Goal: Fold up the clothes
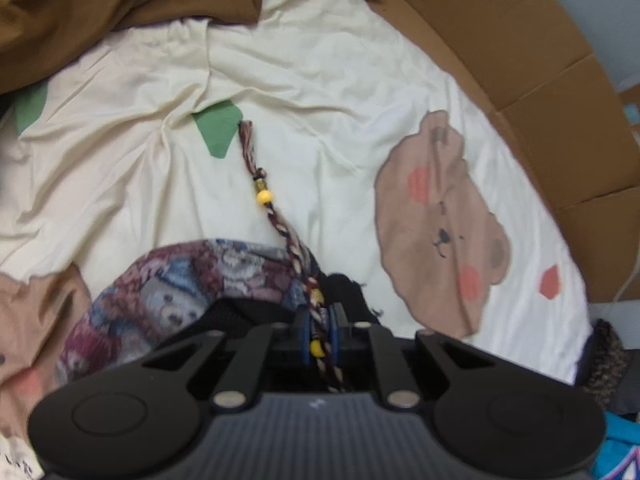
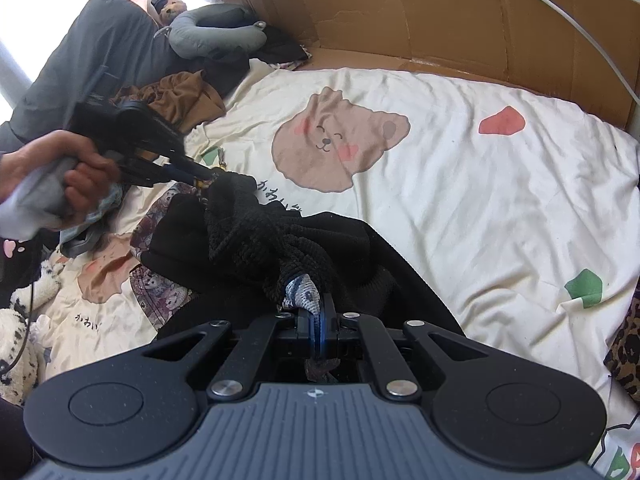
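Observation:
A garment with a teddy-bear print [image 1: 180, 280] outside and black knit [image 2: 248, 232] inside lies bunched on the cream bear-print sheet [image 2: 480, 200]. Its braided cord [image 1: 280, 224], strung with yellow beads, runs back between the pads of my left gripper [image 1: 320, 316], which is shut on it. In the right wrist view a hand [image 2: 80, 168] holds that left gripper [image 2: 200, 176] at the garment's far edge. My right gripper [image 2: 318, 312] is shut on a blue-and-white knit corner [image 2: 300, 290] of the same garment at the near edge.
Cardboard walls [image 2: 440, 20] line the bed's far side. A brown garment [image 1: 100, 0] lies heaped at the far left, near a grey pillow [image 2: 88, 60] and a neck pillow [image 2: 212, 32]. A spotted plush toy [image 2: 16, 320] sits at the left and leopard-print fabric [image 2: 628, 344] at the right.

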A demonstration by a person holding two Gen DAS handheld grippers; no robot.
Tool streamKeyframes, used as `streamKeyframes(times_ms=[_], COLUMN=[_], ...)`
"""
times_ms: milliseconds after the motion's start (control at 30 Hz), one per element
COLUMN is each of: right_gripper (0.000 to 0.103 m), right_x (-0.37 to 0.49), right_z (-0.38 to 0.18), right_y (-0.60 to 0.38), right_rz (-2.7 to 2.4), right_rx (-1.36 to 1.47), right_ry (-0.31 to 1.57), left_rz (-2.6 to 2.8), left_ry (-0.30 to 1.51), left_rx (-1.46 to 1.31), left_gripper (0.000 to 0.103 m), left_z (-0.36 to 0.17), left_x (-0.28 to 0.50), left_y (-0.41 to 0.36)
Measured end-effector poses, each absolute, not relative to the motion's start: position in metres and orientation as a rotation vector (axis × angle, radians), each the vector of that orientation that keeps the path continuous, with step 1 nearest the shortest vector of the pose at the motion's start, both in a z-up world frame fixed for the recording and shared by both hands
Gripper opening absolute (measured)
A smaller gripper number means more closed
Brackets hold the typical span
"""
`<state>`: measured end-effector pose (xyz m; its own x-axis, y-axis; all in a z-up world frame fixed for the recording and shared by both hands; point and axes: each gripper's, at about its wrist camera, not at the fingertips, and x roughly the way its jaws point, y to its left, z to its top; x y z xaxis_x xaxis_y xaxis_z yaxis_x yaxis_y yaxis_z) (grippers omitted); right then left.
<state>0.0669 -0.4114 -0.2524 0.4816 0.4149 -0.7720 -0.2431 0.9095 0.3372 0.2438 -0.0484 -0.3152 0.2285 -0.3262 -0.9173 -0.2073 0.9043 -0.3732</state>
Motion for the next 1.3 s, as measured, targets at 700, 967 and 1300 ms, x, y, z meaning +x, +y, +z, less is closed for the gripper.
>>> streamKeyframes(times_ms=[700,967,1300], right_gripper=[0.0,0.0,0.0], right_x=[0.069,0.07,0.07], right_z=[-0.247,-0.249,-0.252], right_y=[-0.411,-0.412,-0.415], right_rz=[0.365,0.352,0.349], right_rx=[0.172,0.165,0.169], right_ry=[0.997,1.001,1.01], left_rz=[-0.315,-0.469,-0.389], left_ry=[1.446,1.55,1.485], left_rx=[-0.526,-0.329,-0.277], left_gripper=[0.01,0.012,0.02], left_z=[-0.272,-0.275,-0.264], left_x=[0.136,0.128,0.161], left_y=[-0.036,-0.06,-0.019])
